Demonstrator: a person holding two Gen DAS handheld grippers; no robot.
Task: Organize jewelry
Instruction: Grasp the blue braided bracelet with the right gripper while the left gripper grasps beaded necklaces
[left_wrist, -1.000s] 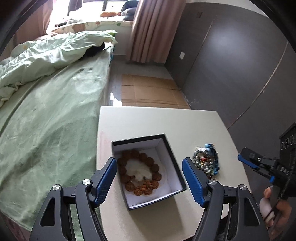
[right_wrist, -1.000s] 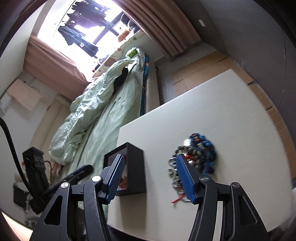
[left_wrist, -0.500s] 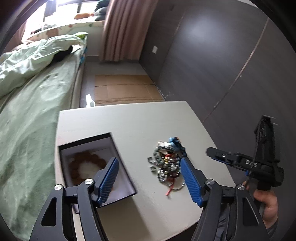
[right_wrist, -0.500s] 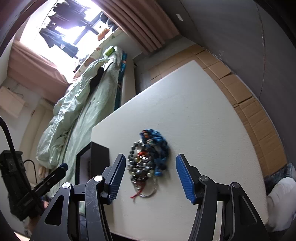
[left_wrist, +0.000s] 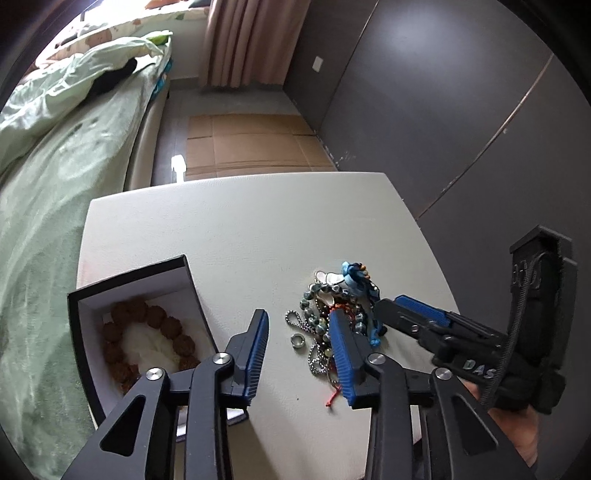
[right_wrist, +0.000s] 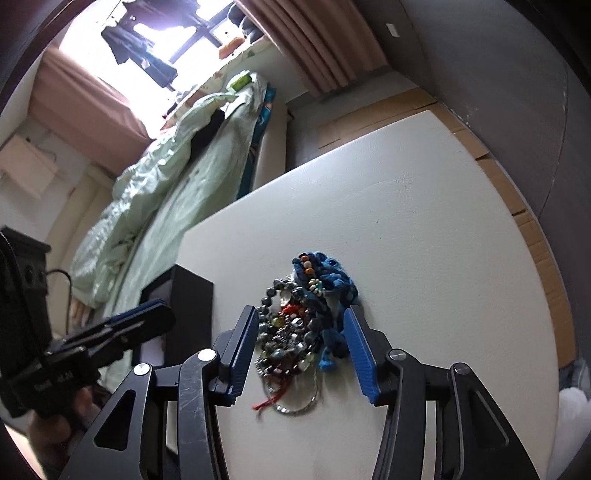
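A tangled pile of jewelry lies on the white table: bead strings, a ball chain, a blue cord bracelet, a red cord and a small ring. A black box with a white lining holds a brown bead bracelet at the table's left. My left gripper is open, low over the pile's left edge around the ring. My right gripper is open and straddles the pile.
A bed with a green quilt runs along the table's left side. Cardboard sheets lie on the floor beyond the table. A dark wall stands on the right. The black box stands left of the right gripper.
My left gripper has swung right from the box to the pile. My right gripper has centred on the pile and moved closer. Both jaws have narrowed somewhat.
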